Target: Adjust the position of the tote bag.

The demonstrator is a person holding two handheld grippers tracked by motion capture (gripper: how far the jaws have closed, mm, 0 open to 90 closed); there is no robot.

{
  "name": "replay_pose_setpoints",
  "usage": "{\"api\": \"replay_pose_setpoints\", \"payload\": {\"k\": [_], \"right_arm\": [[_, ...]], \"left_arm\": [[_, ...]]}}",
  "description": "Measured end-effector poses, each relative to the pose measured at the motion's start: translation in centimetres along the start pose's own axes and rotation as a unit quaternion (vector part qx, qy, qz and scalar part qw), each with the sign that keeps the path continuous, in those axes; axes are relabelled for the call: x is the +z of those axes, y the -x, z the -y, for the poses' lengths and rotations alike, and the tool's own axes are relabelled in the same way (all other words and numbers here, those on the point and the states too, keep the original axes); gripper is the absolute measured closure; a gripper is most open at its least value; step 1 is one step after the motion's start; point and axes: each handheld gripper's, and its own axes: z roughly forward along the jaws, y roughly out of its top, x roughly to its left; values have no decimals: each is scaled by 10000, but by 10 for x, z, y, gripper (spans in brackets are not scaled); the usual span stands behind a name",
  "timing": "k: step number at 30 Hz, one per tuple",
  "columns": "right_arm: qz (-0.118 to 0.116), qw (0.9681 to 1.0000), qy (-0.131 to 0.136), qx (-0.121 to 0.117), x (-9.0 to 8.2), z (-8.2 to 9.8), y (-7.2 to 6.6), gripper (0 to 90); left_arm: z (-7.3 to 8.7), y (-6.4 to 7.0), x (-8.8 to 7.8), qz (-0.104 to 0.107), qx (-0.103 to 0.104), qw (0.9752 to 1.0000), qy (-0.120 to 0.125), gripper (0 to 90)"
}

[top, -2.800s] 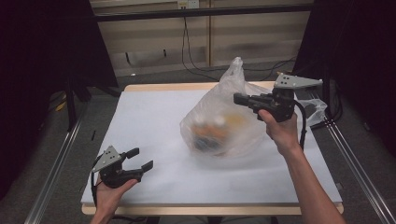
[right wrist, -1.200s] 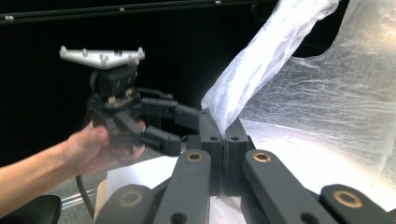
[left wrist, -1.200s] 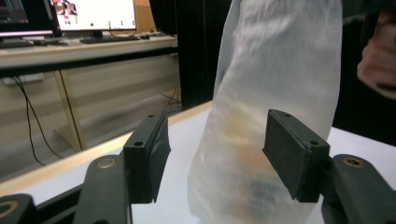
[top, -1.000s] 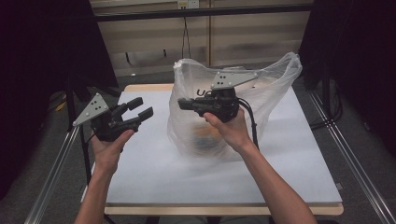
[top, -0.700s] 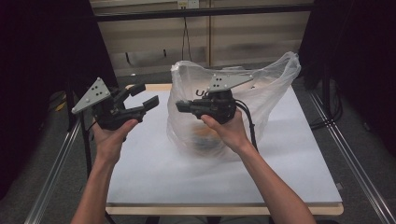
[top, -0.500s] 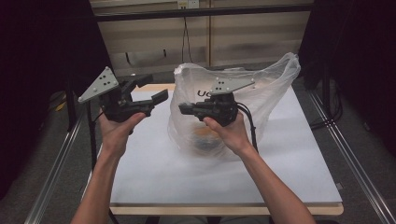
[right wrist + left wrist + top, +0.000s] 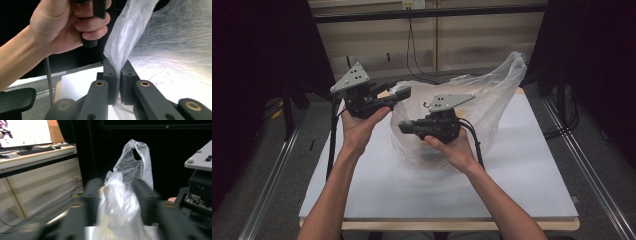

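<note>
Recording lab with a test table

Black curtains (image 7: 257, 75) around a white-topped table (image 7: 522, 165), metal floor rails (image 7: 269, 200), cables (image 7: 412, 45) down a panelled wall, a lit monitor (image 7: 25, 132) with keyboard (image 7: 35, 150) on a side desk.

High view overhead, both gripper views close, perhaps blurred, sharing plastic bag (image 7: 492, 100)

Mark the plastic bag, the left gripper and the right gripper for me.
plastic bag (image 7: 499, 95), high view, on its raised right side.
left gripper (image 7: 401, 94), high view, between its jaw tips at the bag's top edge.
right gripper (image 7: 118, 75), right gripper view, between its tips pinching a bag fold.
</note>
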Motion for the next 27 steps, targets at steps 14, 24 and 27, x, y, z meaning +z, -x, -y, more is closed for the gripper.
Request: {"api": "replay_pose_setpoints", "payload": {"k": [14,24,27], "right_arm": [[568,9983,99,28,-41,12,7,579],[1163,9927,303,61,-94,13,10,560],[1353,9900,375,126,-110,15,17,558]], "left_arm": [[22,-5,-21,81,-226,9995,194,832],[44,-5,-31,9,-396,9987,324,827],[48,-8,-37,-49,-395,9988,288,827]]}}
